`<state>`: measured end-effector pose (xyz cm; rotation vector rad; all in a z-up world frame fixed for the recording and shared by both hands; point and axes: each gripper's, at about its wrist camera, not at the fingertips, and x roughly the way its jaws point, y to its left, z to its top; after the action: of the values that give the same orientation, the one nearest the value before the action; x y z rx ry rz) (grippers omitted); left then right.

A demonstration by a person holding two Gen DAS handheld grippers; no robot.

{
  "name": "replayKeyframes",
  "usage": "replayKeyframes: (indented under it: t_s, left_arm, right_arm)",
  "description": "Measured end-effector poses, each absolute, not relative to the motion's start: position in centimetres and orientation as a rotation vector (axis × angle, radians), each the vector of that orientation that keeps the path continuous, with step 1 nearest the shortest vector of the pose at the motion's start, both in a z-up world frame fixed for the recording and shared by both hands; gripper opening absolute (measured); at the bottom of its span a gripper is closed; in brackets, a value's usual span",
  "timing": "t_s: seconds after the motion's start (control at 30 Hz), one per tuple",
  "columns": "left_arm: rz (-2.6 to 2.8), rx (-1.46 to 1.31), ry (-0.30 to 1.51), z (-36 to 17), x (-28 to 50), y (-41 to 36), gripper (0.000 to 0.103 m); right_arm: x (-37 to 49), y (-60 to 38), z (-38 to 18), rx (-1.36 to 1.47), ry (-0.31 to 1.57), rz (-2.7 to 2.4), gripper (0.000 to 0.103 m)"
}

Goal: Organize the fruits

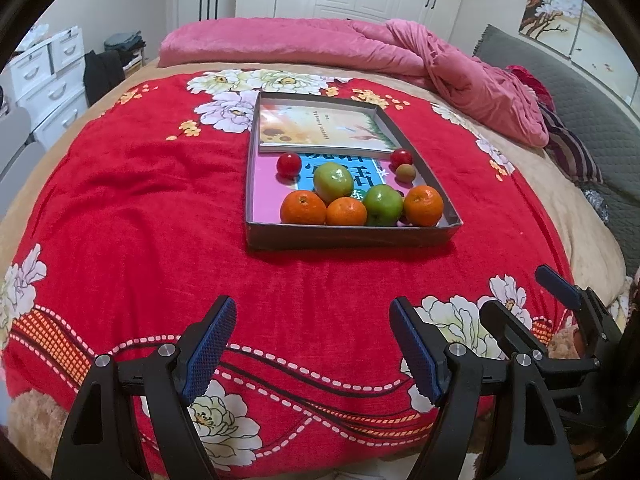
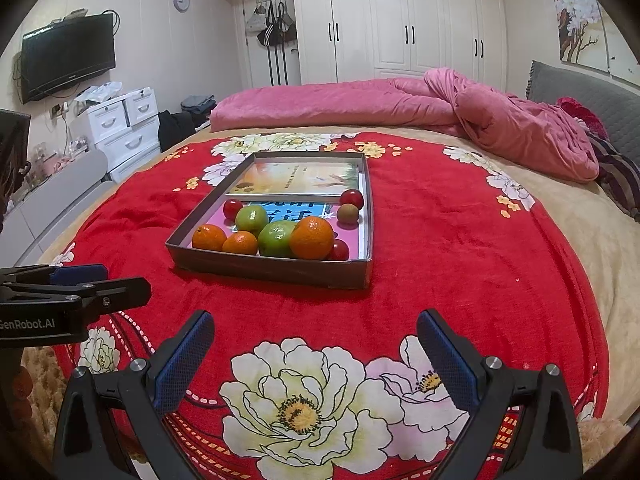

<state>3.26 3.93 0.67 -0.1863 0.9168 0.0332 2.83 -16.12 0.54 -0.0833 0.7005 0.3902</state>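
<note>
**Both grippers parked short of the fruit box**

Closest to the lens are the grippers themselves. The left gripper (image 1: 310, 344) has its blue-padded fingers spread wide with nothing between them, and the right gripper (image 2: 316, 354) is the same, gaping and empty. Both hover over the red floral blanket (image 2: 440, 280) at the near edge of the bed, well short of the fruit, side by side and aimed at the box. My guess is that stance just keeps the whole box in view of both cameras.

All the fruit I can see sits inside the shallow grey cardboard box (image 1: 352, 236), crowded toward its near wall. There are three oranges (image 1: 303, 208), two green apples (image 1: 335, 181), a few small red fruits (image 1: 289, 164) and one little brownish one (image 1: 405, 171). They lie on a pink-and-blue book (image 1: 264, 184). A second book with a pale cover (image 1: 320, 126) fills the far half, which is probably why everything bunches up front.

Honestly this could be fruit already gathered into the box, or a mixed pile waiting to be sorted by kind. I can't call it from here.
</note>
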Motion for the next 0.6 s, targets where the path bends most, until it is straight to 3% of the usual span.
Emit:
replayKeyframes:
  t_s: [0.6]
  left_arm:
    - [0.037, -0.186, 0.918, 0.73, 3.23, 4.0, 0.08]
  right_arm:
    - [2.81, -16.1, 0.59, -0.086, 0.7, 0.391, 0.102]
